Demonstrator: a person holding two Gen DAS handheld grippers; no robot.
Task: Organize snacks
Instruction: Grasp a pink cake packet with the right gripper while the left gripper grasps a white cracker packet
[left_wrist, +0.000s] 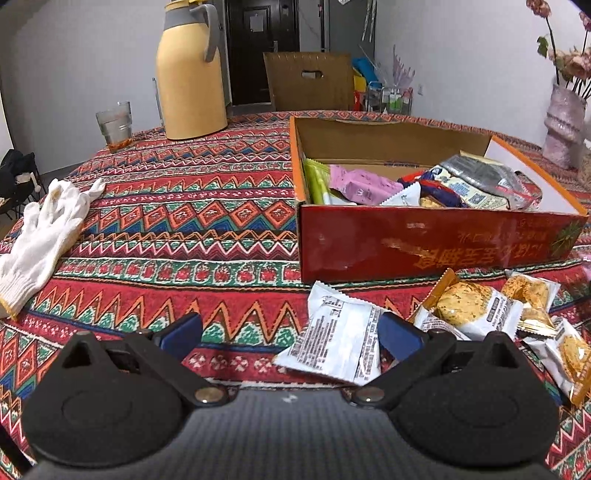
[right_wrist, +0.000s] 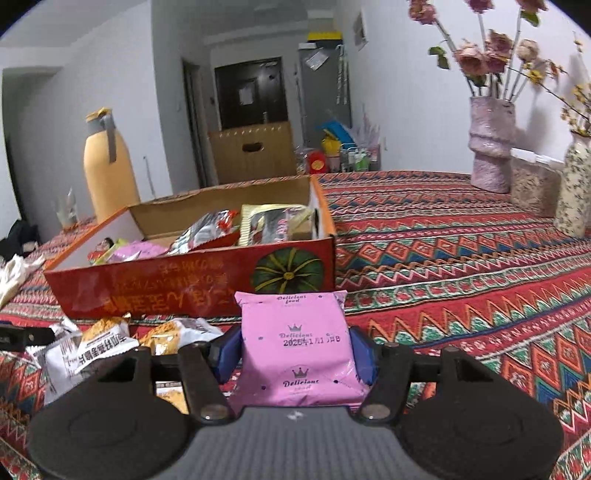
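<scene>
My right gripper (right_wrist: 293, 350) is shut on a pink snack packet (right_wrist: 295, 343) marked "Delicious food", its blue pads pressing both sides just in front of the red cardboard box (right_wrist: 184, 284). The same box (left_wrist: 424, 243) holds several snack packets in the left wrist view. My left gripper (left_wrist: 291, 332) stands open low over the cloth. A white snack packet (left_wrist: 338, 341) lies between its fingers, close to the right pad, not gripped. Several biscuit packets (left_wrist: 476, 306) lie to its right, in front of the box.
A patterned red tablecloth (left_wrist: 177, 229) covers the table. A white glove (left_wrist: 44, 236) lies at the left, a glass (left_wrist: 115, 125) and a yellow thermos jug (left_wrist: 190, 74) at the back left. Vases of flowers (right_wrist: 491, 147) stand at the back right.
</scene>
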